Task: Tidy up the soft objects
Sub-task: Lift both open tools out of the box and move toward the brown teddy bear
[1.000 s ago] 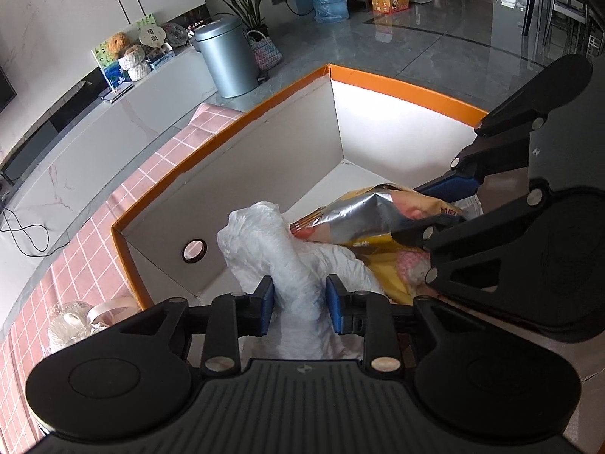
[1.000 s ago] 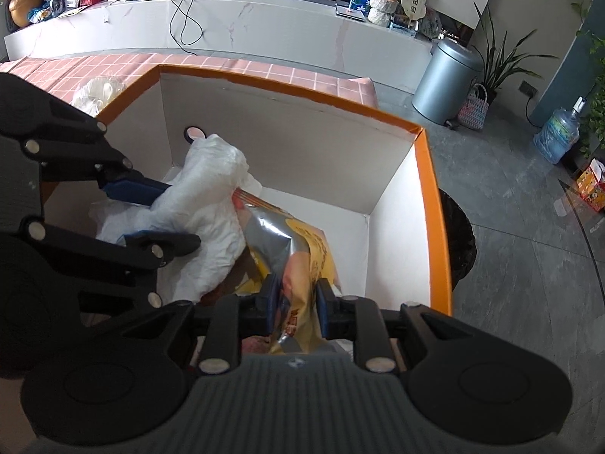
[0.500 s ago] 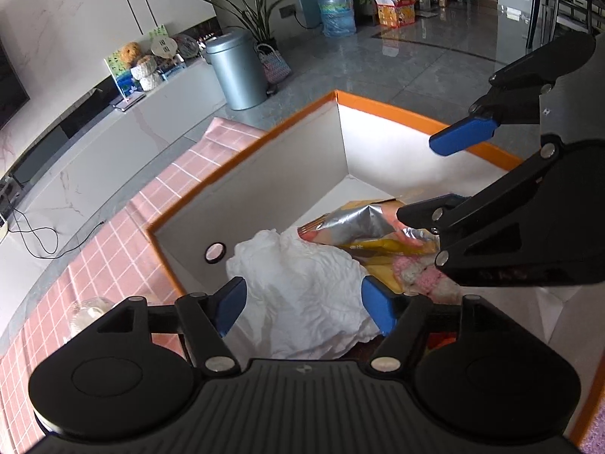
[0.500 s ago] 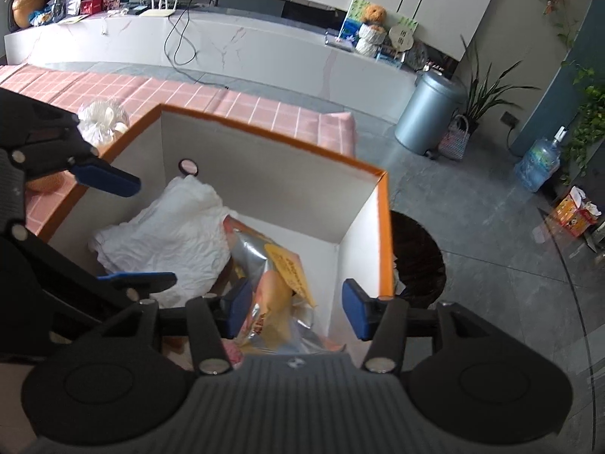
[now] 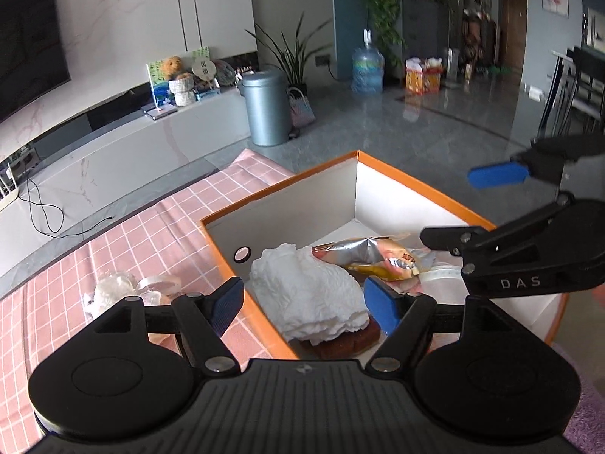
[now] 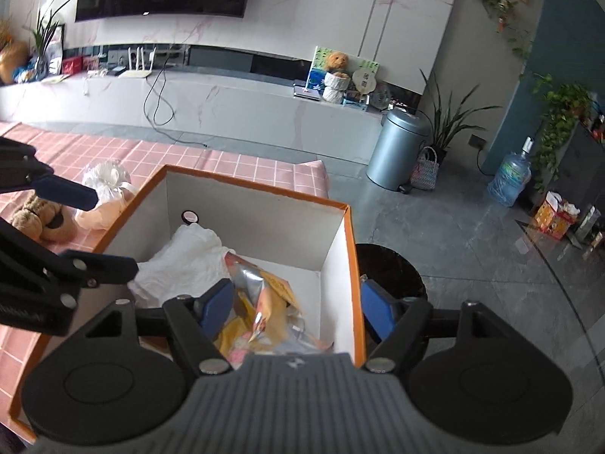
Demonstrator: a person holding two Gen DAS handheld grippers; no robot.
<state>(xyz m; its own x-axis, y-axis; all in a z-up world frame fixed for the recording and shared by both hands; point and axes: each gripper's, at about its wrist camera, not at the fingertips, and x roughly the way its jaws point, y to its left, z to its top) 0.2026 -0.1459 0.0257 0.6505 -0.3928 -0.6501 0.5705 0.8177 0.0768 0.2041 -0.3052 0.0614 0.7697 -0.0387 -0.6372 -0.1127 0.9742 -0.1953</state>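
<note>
Snack bag (image 5: 372, 259), foil with orange and yellow print, lies inside the orange-rimmed box (image 5: 416, 181), and its long axis runs from the near right corner of the box toward the middle of the box; the crimped silver end points to the wall with the round hole (image 5: 242, 254). White crumpled bag (image 5: 308, 291) lies inside the same box, just beside the snack bag, on the side of the hole, with its long axis running from that wall toward the near side of the box. Under its near edge a brown item shows, which I cannot name.

Left gripper (image 5: 302, 304) hangs above the left rim of the box, tilted downward. Its jaws stand wide apart and hold nothing; they have just been opening, and the white bag lies below them. Right gripper (image 6: 293, 308) hangs above the right wall of the box, also tilted downward. Its jaws have just been opening too and grip nothing; the wall passes between them.

Outside the box, on the pink checked tablecloth (image 6: 211, 160), a brown plush toy (image 6: 38, 219) and a tied pale plastic bag (image 6: 104, 193) lie near the left wall.
</note>
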